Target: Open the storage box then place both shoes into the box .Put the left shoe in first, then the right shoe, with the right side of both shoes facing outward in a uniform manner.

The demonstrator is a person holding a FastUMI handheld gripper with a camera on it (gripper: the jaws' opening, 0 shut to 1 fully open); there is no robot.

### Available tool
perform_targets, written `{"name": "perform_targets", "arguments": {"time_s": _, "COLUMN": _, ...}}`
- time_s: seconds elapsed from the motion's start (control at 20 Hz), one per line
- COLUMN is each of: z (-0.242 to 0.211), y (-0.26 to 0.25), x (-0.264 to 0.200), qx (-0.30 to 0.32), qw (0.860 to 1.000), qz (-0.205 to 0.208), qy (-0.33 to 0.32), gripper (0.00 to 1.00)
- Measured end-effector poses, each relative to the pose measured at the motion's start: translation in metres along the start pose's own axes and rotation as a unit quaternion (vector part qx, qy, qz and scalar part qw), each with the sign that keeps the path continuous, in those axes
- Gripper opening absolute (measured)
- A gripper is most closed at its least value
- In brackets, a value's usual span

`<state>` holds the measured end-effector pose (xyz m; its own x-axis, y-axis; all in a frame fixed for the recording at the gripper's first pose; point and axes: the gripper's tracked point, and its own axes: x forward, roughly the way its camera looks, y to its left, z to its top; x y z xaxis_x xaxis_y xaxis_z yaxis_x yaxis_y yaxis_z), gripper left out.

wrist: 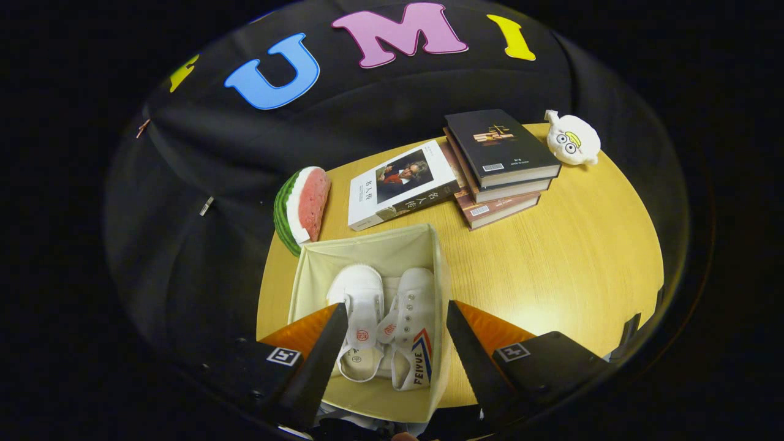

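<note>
Tongs [392,331] spread wide, gripping nothing, poised above box [367,251] on table [551,257]. Left shoe [360,318] and right shoe [409,331] both inside box, side by side, touching. Judgement: placing step looks finished; next move, lift tongs clear, check striped sides face same way.

the one camera rode on the gripper [392,318], looking steeply down from close above the box [367,251]. it faced past the box, across the table [551,257], toward the books [499,165] and the wall.
</note>
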<state>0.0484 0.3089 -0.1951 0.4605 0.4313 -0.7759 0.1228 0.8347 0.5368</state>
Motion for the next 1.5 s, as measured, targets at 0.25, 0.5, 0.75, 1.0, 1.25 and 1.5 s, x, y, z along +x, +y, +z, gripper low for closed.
{"name": "perform_targets", "arguments": {"time_s": 0.25, "z": 0.031, "y": -0.030, "x": -0.020, "qx": 0.007, "qw": 0.999, "qz": -0.003, "qy": -0.048, "gripper": 0.99}}
{"name": "perform_targets", "arguments": {"time_s": 0.5, "z": 0.073, "y": -0.087, "x": -0.050, "qx": -0.015, "qw": 0.992, "qz": -0.041, "qy": -0.117, "gripper": 0.99}}
{"name": "perform_targets", "arguments": {"time_s": 0.75, "z": 0.110, "y": -0.140, "x": -0.091, "qx": -0.088, "qw": 0.972, "qz": -0.090, "qy": -0.198, "gripper": 0.99}}
{"name": "perform_targets", "arguments": {"time_s": 1.0, "z": 0.133, "y": -0.162, "x": -0.141, "qx": -0.142, "qw": 0.942, "qz": -0.115, "qy": -0.282, "gripper": 0.99}}
{"name": "perform_targets", "arguments": {"time_s": 1.25, "z": 0.152, "y": -0.160, "x": -0.206, "qx": -0.154, "qw": 0.911, "qz": -0.121, "qy": -0.362, "gripper": 0.99}}
{"name": "perform_targets", "arguments": {"time_s": 1.5, "z": 0.154, "y": -0.160, "x": -0.247, "qx": -0.171, "qw": 0.881, "qz": -0.132, "qy": -0.422, "gripper": 0.96}}
